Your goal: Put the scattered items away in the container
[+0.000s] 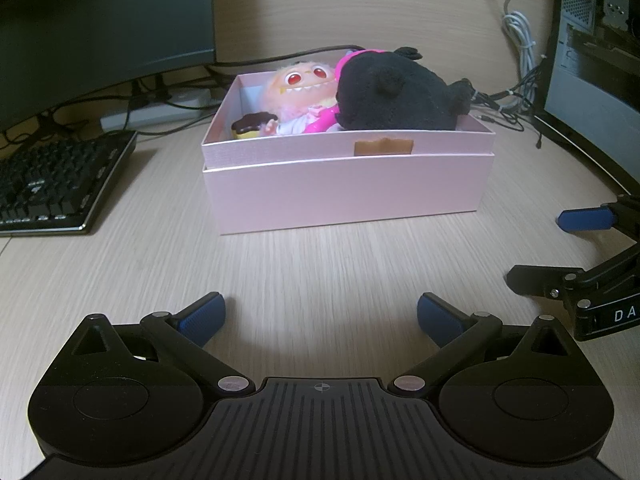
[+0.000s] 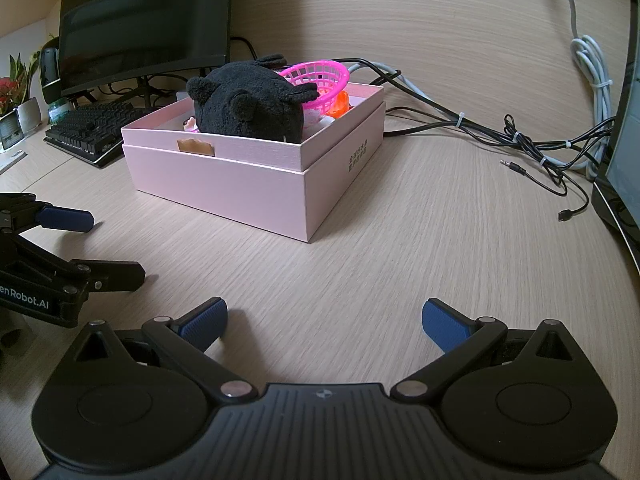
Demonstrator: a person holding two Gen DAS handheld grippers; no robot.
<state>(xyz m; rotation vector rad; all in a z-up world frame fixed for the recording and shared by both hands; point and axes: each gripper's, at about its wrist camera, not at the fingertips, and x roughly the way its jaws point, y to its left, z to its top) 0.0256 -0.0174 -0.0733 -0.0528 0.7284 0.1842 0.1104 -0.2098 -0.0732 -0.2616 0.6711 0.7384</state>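
Flanking the pink box point(image 1: 348, 196), keyboard point(image 1: 52, 184) and cables point(image 2: 520, 140) leave bare desk before both released claws point(image 1: 320, 316) point(image 2: 324, 320).

Pale wood-grain counter point(image 2: 400, 240), matte, evenly lit. Wall behind in the same light wood tone. Dark curved monitor point(image 2: 144, 20) at the back left, screen off; black keyboard point(image 2: 92, 128) in front of it. Potted plants point(image 2: 12, 92) at the far left edge. Bundled white and black cables point(image 2: 520, 136) trail across the right side, toward a dark computer case point(image 1: 592, 40).
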